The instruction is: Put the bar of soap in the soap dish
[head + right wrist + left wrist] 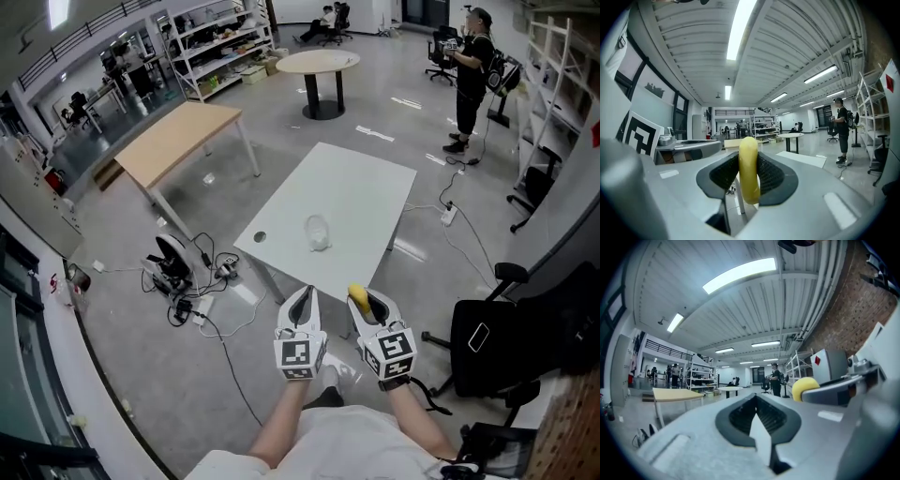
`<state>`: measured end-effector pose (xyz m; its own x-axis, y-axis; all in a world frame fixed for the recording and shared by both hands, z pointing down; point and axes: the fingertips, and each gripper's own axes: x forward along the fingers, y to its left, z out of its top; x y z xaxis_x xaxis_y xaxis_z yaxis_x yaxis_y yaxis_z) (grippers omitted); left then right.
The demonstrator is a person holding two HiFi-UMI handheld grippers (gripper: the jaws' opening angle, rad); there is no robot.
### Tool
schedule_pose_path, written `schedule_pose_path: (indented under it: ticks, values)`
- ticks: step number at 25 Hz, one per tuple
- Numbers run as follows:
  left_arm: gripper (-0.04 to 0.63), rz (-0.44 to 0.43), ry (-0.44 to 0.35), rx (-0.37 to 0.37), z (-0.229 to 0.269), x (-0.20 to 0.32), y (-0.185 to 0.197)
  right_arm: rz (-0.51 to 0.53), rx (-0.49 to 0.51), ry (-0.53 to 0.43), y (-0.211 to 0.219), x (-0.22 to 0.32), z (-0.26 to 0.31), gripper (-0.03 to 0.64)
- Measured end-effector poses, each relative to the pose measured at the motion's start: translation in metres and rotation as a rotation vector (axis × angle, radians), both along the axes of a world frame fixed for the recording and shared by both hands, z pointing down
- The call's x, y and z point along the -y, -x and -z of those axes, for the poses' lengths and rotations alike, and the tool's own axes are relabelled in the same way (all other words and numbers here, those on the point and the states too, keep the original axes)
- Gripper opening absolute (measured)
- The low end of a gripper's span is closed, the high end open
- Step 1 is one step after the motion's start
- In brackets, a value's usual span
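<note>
The white table stretches out ahead of both grippers, its near edge just under their tips. The left gripper sits just to the left of the right one, its jaws drawn together at the tips with nothing between them. The right gripper is clamped on the yellow bar of soap, which stands on edge between its pads. The clear soap dish rests on the table, ahead of both grippers and well apart from the soap.

Soap dish on table, chair right
</note>
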<state>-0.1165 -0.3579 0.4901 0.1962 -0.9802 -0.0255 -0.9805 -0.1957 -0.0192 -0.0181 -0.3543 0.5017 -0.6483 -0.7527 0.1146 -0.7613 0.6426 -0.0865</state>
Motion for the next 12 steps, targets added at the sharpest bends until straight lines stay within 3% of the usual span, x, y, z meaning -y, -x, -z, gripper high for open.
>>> schedule_pose_path:
  ticks: [6, 12]
  values:
    - [0.002, -0.035, 0.021, -0.006, -0.003, 0.068, 0.036, -0.002, -0.008, 0.005, 0.037, 0.071, -0.004, 0.123]
    - [0.002, -0.027, 0.069, -0.068, -0.011, 0.111, 0.058, 0.011, -0.026, 0.034, 0.06, 0.111, -0.017, 0.123]
